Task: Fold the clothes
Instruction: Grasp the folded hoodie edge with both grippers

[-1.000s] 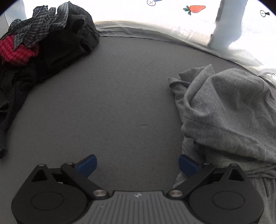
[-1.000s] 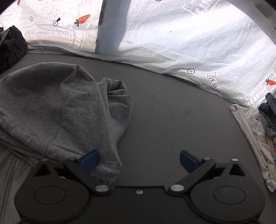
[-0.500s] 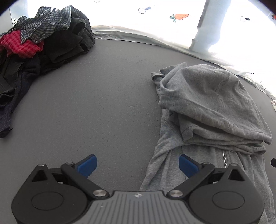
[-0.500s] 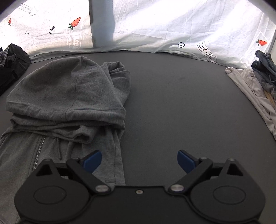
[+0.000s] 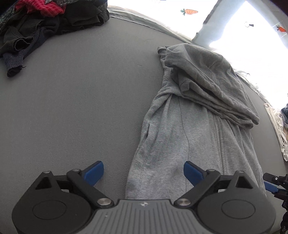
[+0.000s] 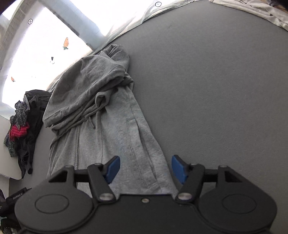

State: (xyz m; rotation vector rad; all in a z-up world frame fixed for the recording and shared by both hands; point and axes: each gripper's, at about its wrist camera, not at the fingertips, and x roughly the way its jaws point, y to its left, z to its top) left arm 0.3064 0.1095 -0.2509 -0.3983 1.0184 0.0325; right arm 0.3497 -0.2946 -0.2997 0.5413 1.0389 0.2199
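your left gripper (image 5: 143, 171) hangs over the near hem of the grey zip hoodie (image 5: 189, 126), jaws apart and just closing a little, with the hoodie's left edge lying between and below the blue pads (image 5: 94, 171); the pads press on nothing that you can see. your right gripper (image 6: 145, 168) sits over the other near corner of the same hoodie (image 6: 111, 129), its jaws narrower than the left pair and just closing in, the pocket side of the hem between the blue fingertips (image 6: 112, 168), which are not clamped on the cloth as far as the view shows. in the left wrist view your right gripper's tip (image 5: 271, 183) shows at the right edge, just beside the hoodie's hem

the hoodie lies flat on the grey tabletop (image 5: 72, 100), zip (image 5: 217, 138) facing up, with its hood and upper part folded down into a thick bundle (image 5: 212, 84) at the far end. the lower body runs from that bundle toward you

a heap of dark clothes (image 5: 45, 23) with a red checked piece (image 5: 41, 8) sits at the far left of the table, well apart from the hoodie. pale garments (image 5: 278, 131) lie at the far right edge. a white cloth printed with carrots (image 6: 65, 42) hangs behind the table, bright with light
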